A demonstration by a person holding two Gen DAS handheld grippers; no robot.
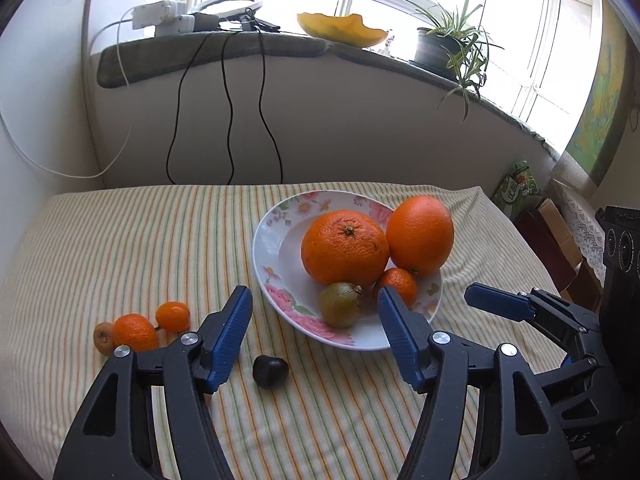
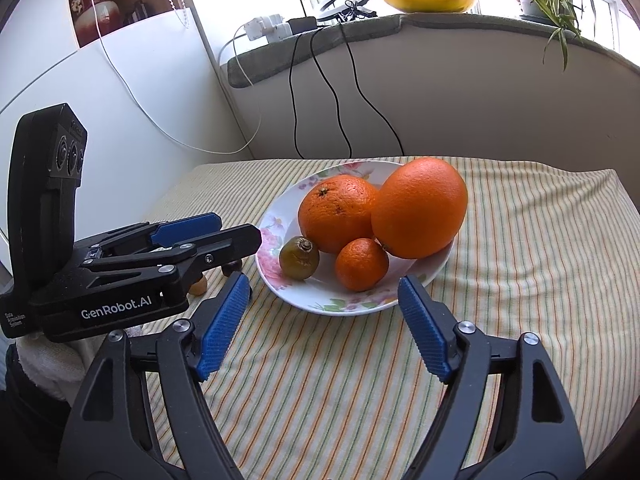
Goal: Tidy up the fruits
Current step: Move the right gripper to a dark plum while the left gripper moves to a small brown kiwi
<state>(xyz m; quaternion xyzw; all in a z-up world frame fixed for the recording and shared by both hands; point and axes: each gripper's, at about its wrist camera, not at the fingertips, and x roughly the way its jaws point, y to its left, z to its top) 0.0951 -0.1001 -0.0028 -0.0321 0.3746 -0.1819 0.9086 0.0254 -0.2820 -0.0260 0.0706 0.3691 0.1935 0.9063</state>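
**Loose fruit on the left, plate half full**

Far left on the striped desk (image 1: 120, 240) sits a cluster of strays: a small tan fruit (image 1: 103, 337), a mandarin (image 1: 134, 332) and a smaller orange fruit (image 1: 173, 315), all touching or nearly so. Next along, the dark plum (image 1: 270, 371) lies alone, just ahead of the left hand-held gripper (image 1: 316, 320), slightly left of centre between its wide-open, empty jaws. It's roundish, no real long axis to line up. Further right, the floral plate (image 1: 268, 240) already holds two big oranges (image 1: 345, 246), a little mandarin and a kiwi (image 1: 341, 305). The right hand-held gripper (image 2: 324, 312) hovers wide and empty near the plate's front rim. My call: the left one is nearer the strays, so the plum looks like its pick.
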